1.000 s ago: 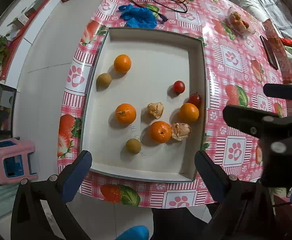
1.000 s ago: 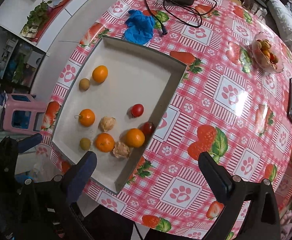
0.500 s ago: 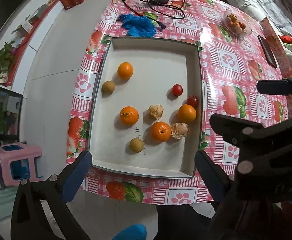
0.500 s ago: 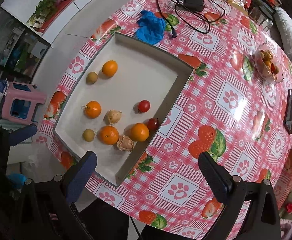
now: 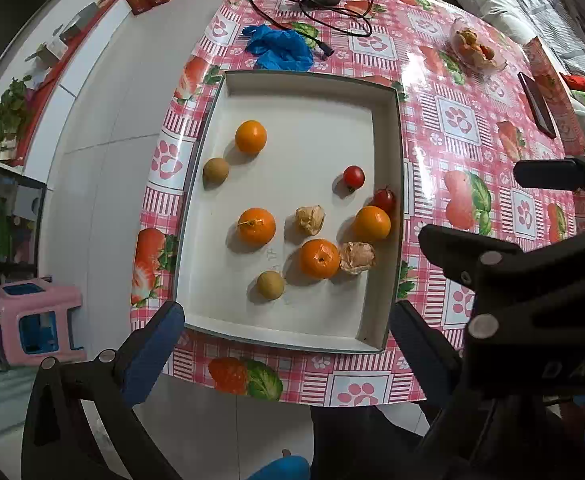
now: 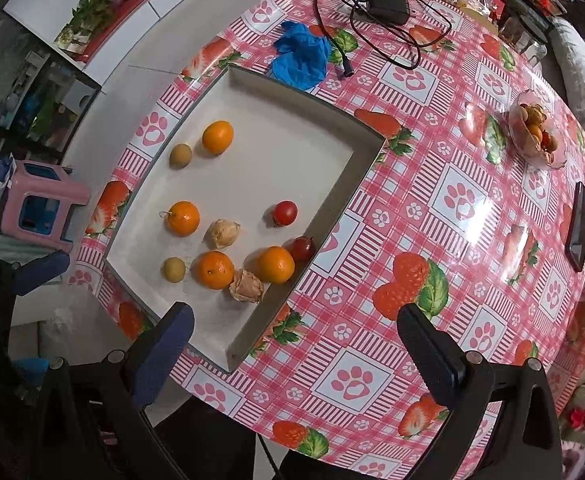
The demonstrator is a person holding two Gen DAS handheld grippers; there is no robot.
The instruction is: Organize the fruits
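Nothing looks sorted yet: the fruits (image 5: 319,258) lie scattered and mixed in the white tray (image 5: 399,200), seemingly untouched, while the left gripper (image 5: 288,334) and right gripper (image 6: 294,338) hover released and empty above the table's near edge.

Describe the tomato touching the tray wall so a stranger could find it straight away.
Find the shallow white tray on the pink checked tablecloth. Along its right wall sits a darker red cherry tomato, pressed between that wall and an orange. The other tomato, brighter red, stands alone, clear of the wall.
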